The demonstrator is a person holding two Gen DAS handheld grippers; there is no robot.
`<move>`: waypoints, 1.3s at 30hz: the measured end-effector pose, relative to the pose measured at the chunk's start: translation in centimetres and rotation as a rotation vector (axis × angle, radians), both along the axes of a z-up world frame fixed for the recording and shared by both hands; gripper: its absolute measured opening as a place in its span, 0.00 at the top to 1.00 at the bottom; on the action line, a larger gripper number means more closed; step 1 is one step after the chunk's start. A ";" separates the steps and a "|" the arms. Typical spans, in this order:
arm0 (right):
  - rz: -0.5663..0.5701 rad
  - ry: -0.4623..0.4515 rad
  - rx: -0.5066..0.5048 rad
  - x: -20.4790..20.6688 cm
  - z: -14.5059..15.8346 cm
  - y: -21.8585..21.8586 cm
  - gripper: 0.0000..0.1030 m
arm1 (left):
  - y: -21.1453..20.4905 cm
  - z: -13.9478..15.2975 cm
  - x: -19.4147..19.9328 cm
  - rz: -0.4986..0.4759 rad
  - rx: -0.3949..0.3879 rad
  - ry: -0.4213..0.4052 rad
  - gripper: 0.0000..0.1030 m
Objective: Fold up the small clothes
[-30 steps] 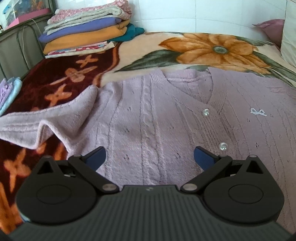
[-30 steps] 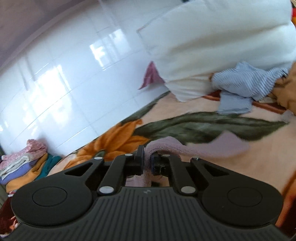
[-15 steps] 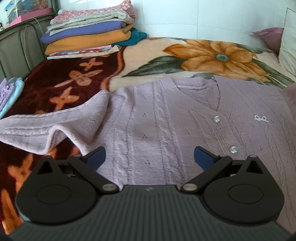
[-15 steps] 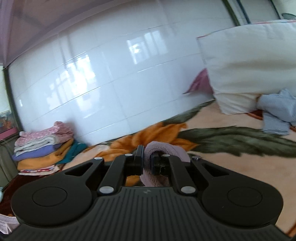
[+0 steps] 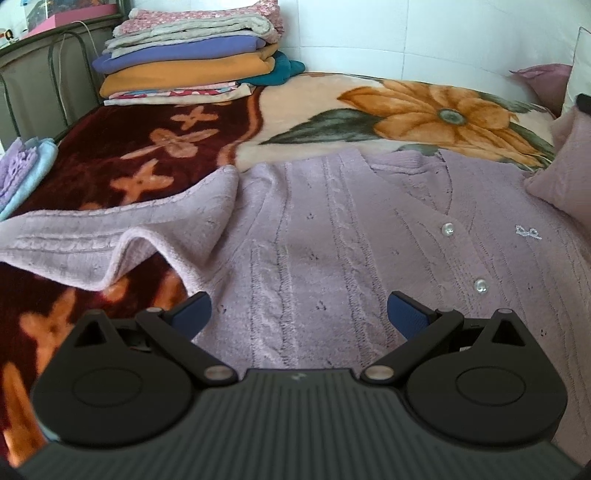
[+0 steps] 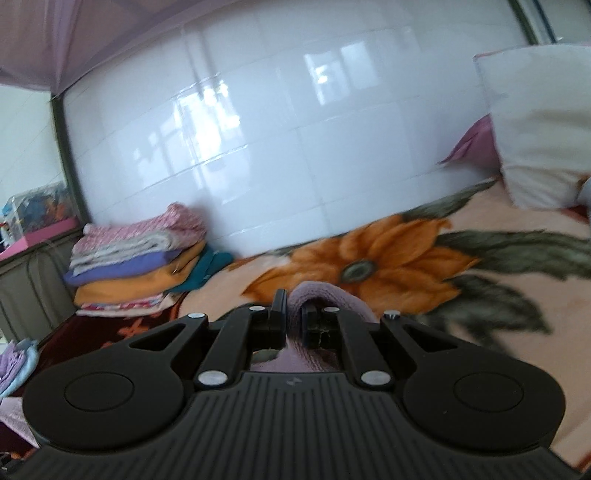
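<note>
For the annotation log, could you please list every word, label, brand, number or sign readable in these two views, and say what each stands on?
No readable text in either view.
Small pale mark on the left gripper body: too small to read.
Similar mark on the right gripper body: too small to read.
Sparkly bow motif on the lilac cardigan: decoration, not lettering.
Printed box behind the bed: blurred.

My left wrist view cuts the cardigan (image 5: 332,236) off at the right edge, and its hem is hidden behind the left gripper (image 5: 298,308) at the bottom. Right wrist view is motion-blurred: blanket (image 6: 480,295) smeared on the right. The knit fold pinched in the right gripper (image 6: 293,317) disappears behind its body.
</note>
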State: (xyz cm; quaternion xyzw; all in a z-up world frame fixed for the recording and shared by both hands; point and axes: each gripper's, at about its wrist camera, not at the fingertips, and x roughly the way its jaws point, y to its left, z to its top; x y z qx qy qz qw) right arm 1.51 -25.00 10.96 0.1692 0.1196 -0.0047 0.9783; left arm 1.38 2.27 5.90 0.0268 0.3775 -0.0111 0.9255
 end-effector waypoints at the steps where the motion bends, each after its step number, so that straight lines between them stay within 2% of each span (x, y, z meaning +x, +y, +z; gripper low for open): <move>1: 0.014 0.012 0.007 0.3 -0.6 0.8 0.93 | 0.1 0.0 -0.1 0.002 0.001 0.000 0.00; 13: 0.131 0.211 0.054 3.0 -7.6 5.0 0.91 | 1.6 -0.4 -0.4 0.020 -0.016 -0.003 0.00; 14: 0.137 0.227 0.062 3.2 -8.0 5.2 0.87 | 1.6 -0.5 -0.4 0.020 -0.017 -0.002 0.00; 17: 0.147 0.261 0.091 3.3 -8.8 5.3 0.66 | 1.8 -0.6 -0.5 0.020 -0.021 -0.001 0.00; 18: 0.151 0.273 0.097 3.3 -8.9 5.3 0.51 | 1.8 -0.6 -0.5 0.020 -0.023 0.000 0.00; 19: 0.160 0.286 0.105 3.3 -9.1 5.4 0.42 | 1.9 -0.6 -0.5 0.020 -0.024 0.001 0.00; 21: 0.181 0.298 0.116 3.3 -9.4 5.6 0.36 | 1.9 -0.7 -0.5 0.019 -0.027 0.002 0.00; 27: 0.228 0.324 0.141 2.1 -8.6 5.3 0.32 | 2.1 -0.5 -0.6 0.017 -0.030 -0.006 0.00; 32: 0.232 0.290 0.082 -0.6 -6.7 4.2 0.29 | 2.2 -0.1 -0.4 0.007 -0.038 -0.012 0.00; 35: 0.184 0.257 0.000 -2.5 -5.7 3.0 0.26 | 1.9 0.4 -0.3 -0.010 -0.053 -0.020 0.00; 39: 0.084 0.228 -0.050 -4.4 -5.5 0.9 0.25 | 0.9 0.9 0.2 -0.045 -0.066 -0.032 0.00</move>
